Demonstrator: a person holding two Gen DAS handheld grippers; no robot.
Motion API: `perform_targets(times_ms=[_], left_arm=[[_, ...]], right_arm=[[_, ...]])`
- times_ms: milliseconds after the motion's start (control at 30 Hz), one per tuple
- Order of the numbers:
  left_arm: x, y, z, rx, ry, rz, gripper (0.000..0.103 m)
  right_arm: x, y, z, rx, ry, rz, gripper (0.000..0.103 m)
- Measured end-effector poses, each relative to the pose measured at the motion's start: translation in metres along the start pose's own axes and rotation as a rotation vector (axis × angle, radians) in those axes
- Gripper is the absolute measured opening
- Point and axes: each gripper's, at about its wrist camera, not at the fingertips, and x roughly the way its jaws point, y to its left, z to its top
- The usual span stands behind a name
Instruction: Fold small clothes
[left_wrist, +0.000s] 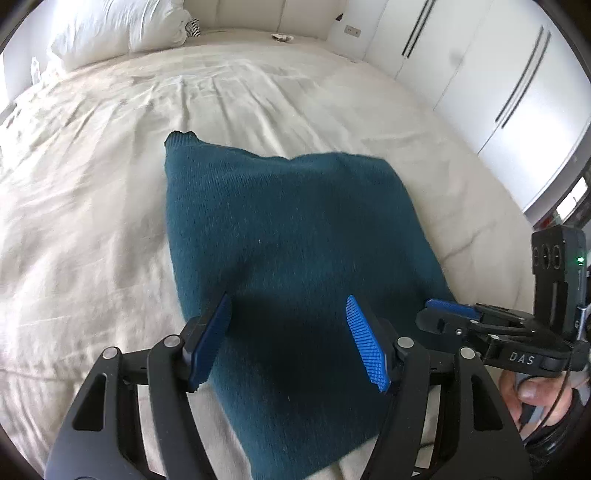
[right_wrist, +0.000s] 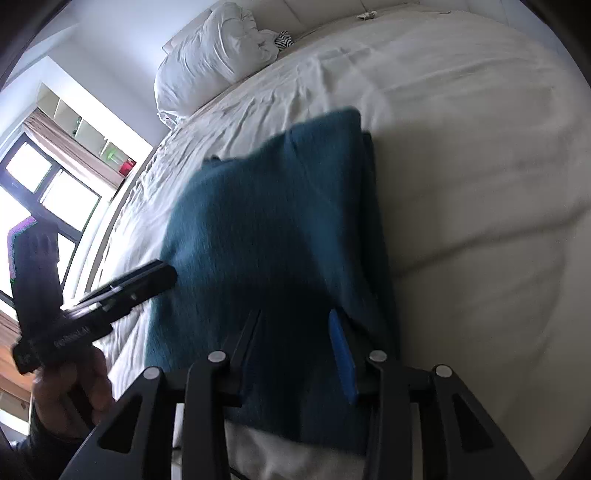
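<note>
Lying beneath parted fingers (left_wrist: 365, 343): teal sweater (left_wrist: 295, 229)

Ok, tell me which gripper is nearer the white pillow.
Left. The left gripper hangs over the teal sweater's side facing the white pillow; the right gripper hangs over its opposite side.

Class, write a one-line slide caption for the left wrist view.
Left gripper open above a folded teal sweater on a cream bed, right gripper alongside.
</note>
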Motion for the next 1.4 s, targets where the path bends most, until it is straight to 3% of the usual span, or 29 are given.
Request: perform_targets(times_ms=[200,267,367,433,533,600,700,767,833,900,1033,1400], left_arm=[[-0.003,-0.017,-0.033,0.078,0.000,0.064,0.065],[-0.003,-0.017,-0.050,0.073,0.030,0.058,0.065],[-0.024,-0.012,-0.068,0.060,-0.014,0.026,0.065],[-0.038,0.005,-0.066,0.015,-0.067,0.032,0.065],[-0.048,0.043,-0.046,-0.112,-0.114,0.036,0.072],[-0.040,0.070,-0.030,-0.201,-0.093,-0.033,0.074],[-0.016,0.092,-0.012,-0.291,0.003,-0.108,0.074],[0.004,0.093,-0.001,-0.266,0.071,-0.175,0.074],[0.017,0.092,0.004,-0.269,0.106,-0.167,0.074],[0.028,0.090,0.008,-0.269,0.124,-0.204,0.074],[0.039,0.090,0.009,-0.291,0.146,-0.237,0.070],[0.054,0.114,0.015,-0.402,0.190,-0.404,0.068]], right_arm=[[-0.025,0.005,-0.024,-0.054,-0.022,-0.032,0.043],[-0.038,0.006,-0.030,-0.066,-0.030,-0.040,0.047],[-0.058,0.004,-0.028,-0.062,-0.067,-0.041,0.050],[-0.071,-0.001,-0.020,-0.047,-0.105,-0.050,0.065],[-0.082,-0.012,0.006,-0.002,-0.155,-0.019,0.073],[-0.077,-0.020,0.021,0.022,-0.150,0.002,0.075],[-0.056,-0.028,0.044,0.049,-0.104,0.039,0.075],[-0.043,-0.034,0.055,0.067,-0.079,0.053,0.075],[-0.027,-0.040,0.064,0.092,-0.039,0.081,0.075],[-0.013,-0.048,0.071,0.123,-0.014,0.096,0.074],[0.011,-0.056,0.074,0.150,0.063,0.112,0.062],[0.040,-0.053,0.086,0.134,0.179,0.177,0.058]])
